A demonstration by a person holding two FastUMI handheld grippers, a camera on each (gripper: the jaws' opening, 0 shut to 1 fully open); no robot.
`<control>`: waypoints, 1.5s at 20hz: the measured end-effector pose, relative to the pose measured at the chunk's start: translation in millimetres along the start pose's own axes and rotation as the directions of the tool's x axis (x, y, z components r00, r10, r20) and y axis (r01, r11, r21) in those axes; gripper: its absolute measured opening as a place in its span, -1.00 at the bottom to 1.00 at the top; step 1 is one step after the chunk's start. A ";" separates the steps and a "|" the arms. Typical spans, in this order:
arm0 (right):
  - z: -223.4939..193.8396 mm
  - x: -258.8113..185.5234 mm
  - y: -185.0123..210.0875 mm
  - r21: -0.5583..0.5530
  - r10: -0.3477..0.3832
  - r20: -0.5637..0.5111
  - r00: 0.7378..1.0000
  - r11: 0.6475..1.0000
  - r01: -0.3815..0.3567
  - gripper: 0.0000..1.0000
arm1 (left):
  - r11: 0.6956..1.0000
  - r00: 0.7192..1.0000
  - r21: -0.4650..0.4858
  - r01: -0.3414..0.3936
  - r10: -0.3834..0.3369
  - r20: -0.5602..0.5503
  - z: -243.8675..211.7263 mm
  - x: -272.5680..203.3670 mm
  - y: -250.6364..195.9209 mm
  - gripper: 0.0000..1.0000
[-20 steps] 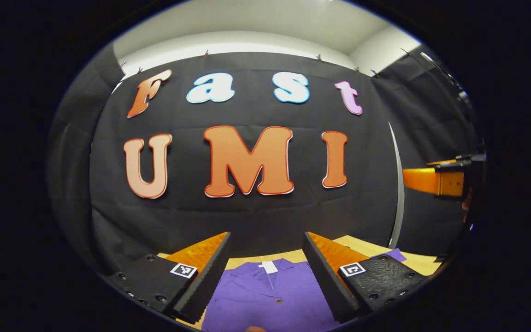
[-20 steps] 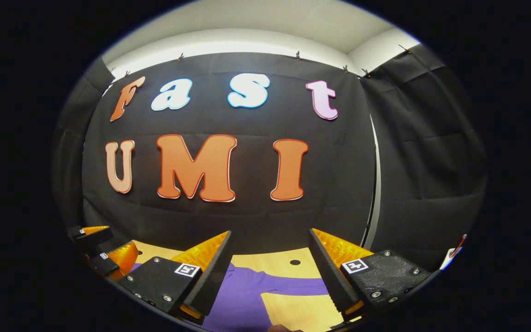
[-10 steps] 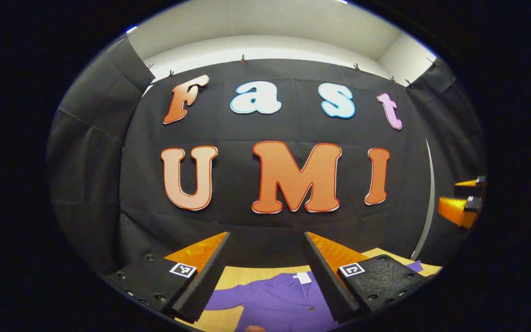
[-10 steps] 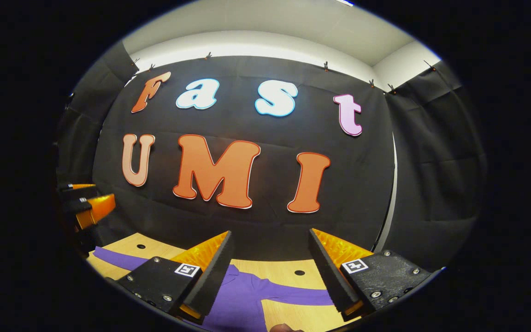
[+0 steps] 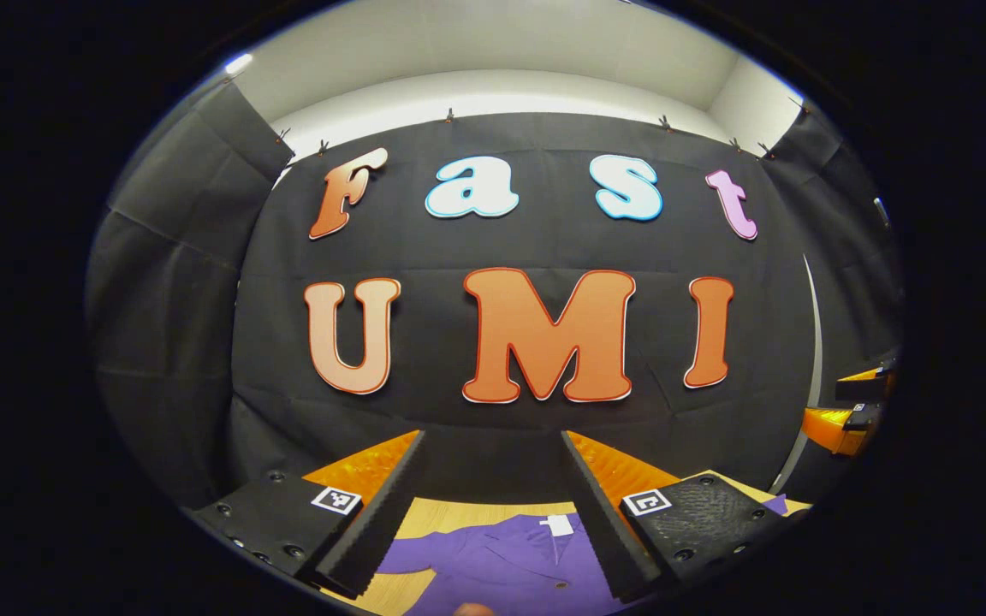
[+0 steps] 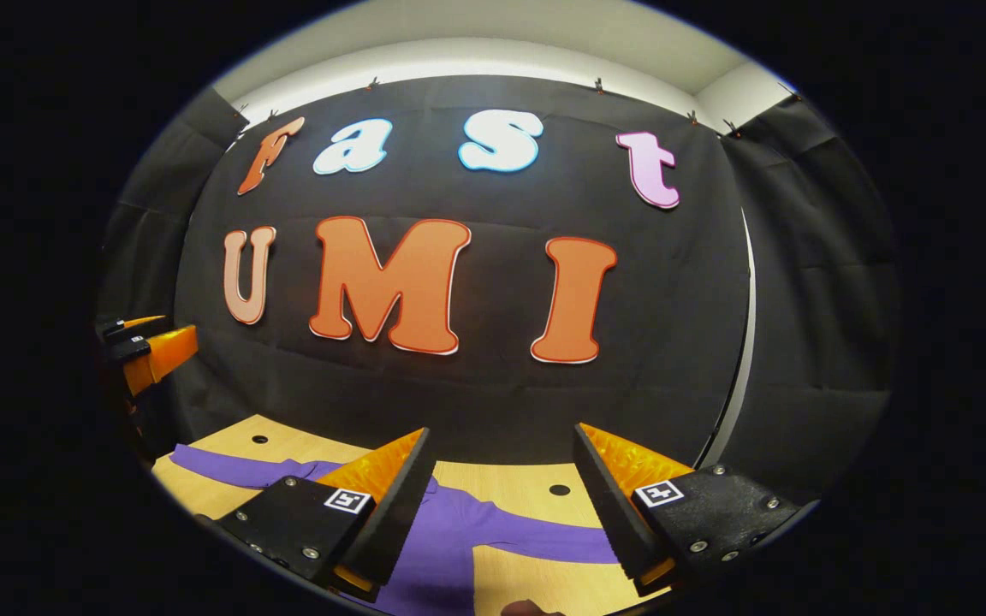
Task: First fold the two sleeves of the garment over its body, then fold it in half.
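Purple garment (image 6: 459, 535) lies flat on the table (image 6: 527, 488), sleeves spread sideways. Right gripper (image 6: 501, 505), jaws apart and empty, hovers nearest the right sleeve (image 6: 544, 541); left gripper (image 5: 489, 505) likewise gapes empty above the collar.

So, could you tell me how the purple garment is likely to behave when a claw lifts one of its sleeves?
The purple garment lies flat and thin on the wooden table, so it probably drapes limply. Its right sleeve is a long narrow strip, likely to sag and trail. It looks light, so the body may drag along.
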State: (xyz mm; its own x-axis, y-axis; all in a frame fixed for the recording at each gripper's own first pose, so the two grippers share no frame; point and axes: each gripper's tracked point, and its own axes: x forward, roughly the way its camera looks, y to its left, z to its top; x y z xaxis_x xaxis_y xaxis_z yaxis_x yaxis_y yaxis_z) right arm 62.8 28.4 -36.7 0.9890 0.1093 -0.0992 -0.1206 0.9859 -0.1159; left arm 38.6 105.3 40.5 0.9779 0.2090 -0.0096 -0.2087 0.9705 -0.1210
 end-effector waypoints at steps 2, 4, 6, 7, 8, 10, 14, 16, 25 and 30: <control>-12.0 10.8 -18.2 0.021 -0.029 -0.028 0.999 0.999 0.030 0.92 | 1.000 1.000 -0.001 -0.002 0.002 0.003 -0.3 3.0 -11.0 0.89; -30.5 19.8 -37.2 0.057 -0.062 -0.063 0.996 0.996 0.065 0.92 | 1.000 1.000 0.003 0.005 -0.004 -0.005 -3.5 4.8 -21.1 0.89; -55.5 30.1 -57.6 0.061 -0.099 -0.120 0.988 0.992 0.106 0.92 | 1.000 1.000 0.020 0.007 -0.006 -0.011 -3.8 8.5 -26.7 0.89; -69.2 33.9 -69.2 0.054 -0.119 -0.153 0.981 0.990 0.129 0.92 | 1.000 1.000 0.024 0.010 -0.009 -0.014 -3.1 9.8 -29.1 0.89; -81.5 37.4 -79.8 0.047 -0.139 -0.176 0.975 0.988 0.149 0.92 | 1.000 1.000 0.028 0.009 -0.009 -0.015 -3.9 10.5 -30.6 0.89; -101.3 43.6 -102.9 0.031 -0.182 -0.214 0.960 0.981 0.193 0.93 | 0.999 1.000 0.034 0.004 -0.004 -0.019 -4.7 11.3 -32.2 0.89; -129.3 54.5 -137.7 0.010 -0.229 -0.271 0.935 0.971 0.240 0.93 | 0.998 0.999 0.058 -0.020 0.022 -0.028 -5.5 10.9 -29.3 0.90; -144.9 61.4 -153.6 0.001 -0.244 -0.311 0.919 0.967 0.257 0.93 | 0.997 0.999 0.070 -0.033 0.036 -0.038 -8.2 10.6 -28.2 0.90; -239.6 80.9 -204.1 0.073 -0.192 -0.617 0.763 0.952 0.298 0.94 | 0.987 0.990 0.129 -0.093 0.106 -0.096 -26.4 -2.2 -23.8 0.90; -283.1 87.3 -219.5 0.067 -0.151 -0.742 0.653 0.953 0.296 0.95 | 0.973 0.978 0.190 -0.132 0.159 -0.133 -39.8 -11.9 -20.6 0.93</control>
State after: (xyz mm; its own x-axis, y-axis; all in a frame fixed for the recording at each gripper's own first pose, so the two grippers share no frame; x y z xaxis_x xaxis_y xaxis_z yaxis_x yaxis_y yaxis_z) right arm 151.6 -214.3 -299.7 0.6011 -0.1711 -0.7806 0.1833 0.9803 -0.0737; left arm 31.9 78.0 3.6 0.9256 0.3426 -0.1610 -0.3351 0.9394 0.0725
